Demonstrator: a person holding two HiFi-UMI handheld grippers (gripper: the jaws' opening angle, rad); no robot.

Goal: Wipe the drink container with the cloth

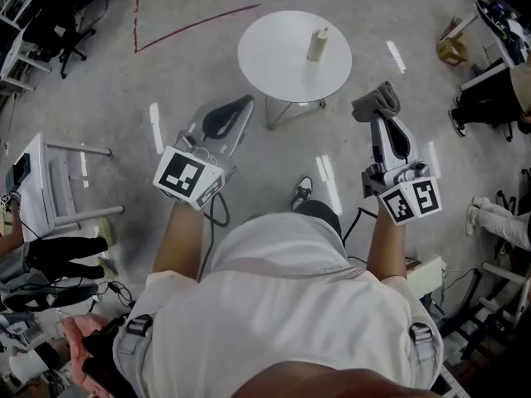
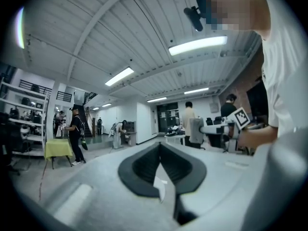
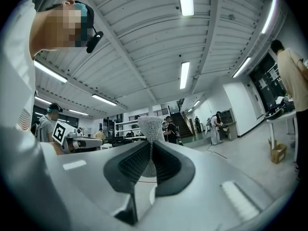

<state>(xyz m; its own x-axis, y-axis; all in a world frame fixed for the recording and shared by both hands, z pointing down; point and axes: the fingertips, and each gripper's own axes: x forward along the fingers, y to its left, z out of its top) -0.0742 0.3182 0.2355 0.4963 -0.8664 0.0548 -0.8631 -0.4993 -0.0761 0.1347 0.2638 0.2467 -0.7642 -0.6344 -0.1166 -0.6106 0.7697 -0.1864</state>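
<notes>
A pale drink container (image 1: 318, 44) stands upright on the round white table (image 1: 282, 65) ahead of me. My right gripper (image 1: 375, 106) is shut on a grey cloth (image 1: 377, 99), held just right of the table's edge; in the right gripper view the knitted cloth (image 3: 151, 129) sticks up between the closed jaws of the right gripper (image 3: 151, 150). My left gripper (image 1: 241, 106) hovers left of the table, shut with nothing in it; the left gripper (image 2: 160, 150) shows its jaws pressed together and points out across the room.
A person's foot (image 1: 302, 193) stands on the grey floor below the table. A white stand (image 1: 50, 185) is at the left, a small wooden stool (image 1: 452, 48) at the far right. People, tables and shelving fill the hall beyond.
</notes>
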